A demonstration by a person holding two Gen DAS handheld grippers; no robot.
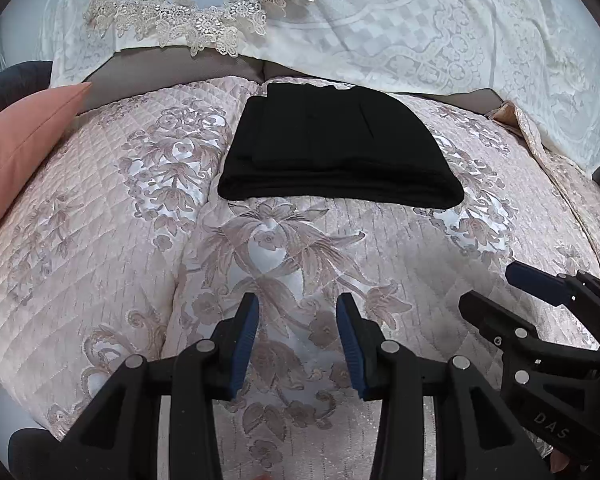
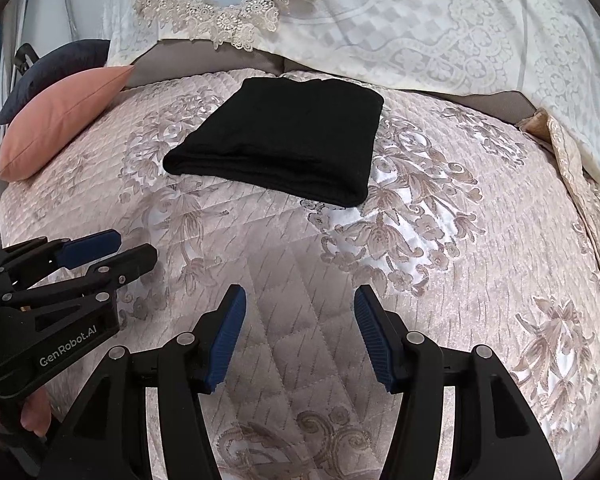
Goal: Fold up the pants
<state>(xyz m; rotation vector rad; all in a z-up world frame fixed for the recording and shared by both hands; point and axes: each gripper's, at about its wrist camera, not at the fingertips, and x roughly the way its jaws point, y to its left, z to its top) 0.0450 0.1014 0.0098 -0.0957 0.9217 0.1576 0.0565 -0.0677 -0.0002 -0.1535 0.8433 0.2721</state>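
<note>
The black pants lie folded into a flat rectangle on the pink quilted sofa cover, near the backrest. They also show in the right wrist view. My left gripper is open and empty, held above the cover well in front of the pants. My right gripper is open and empty too, also in front of the pants. Each gripper shows in the other's view, the right one at the right edge and the left one at the left edge.
A pink cushion leans at the left end, with a dark cushion behind it. A white patterned throw with lace trim covers the backrest. The cover's folded edge hangs at the right.
</note>
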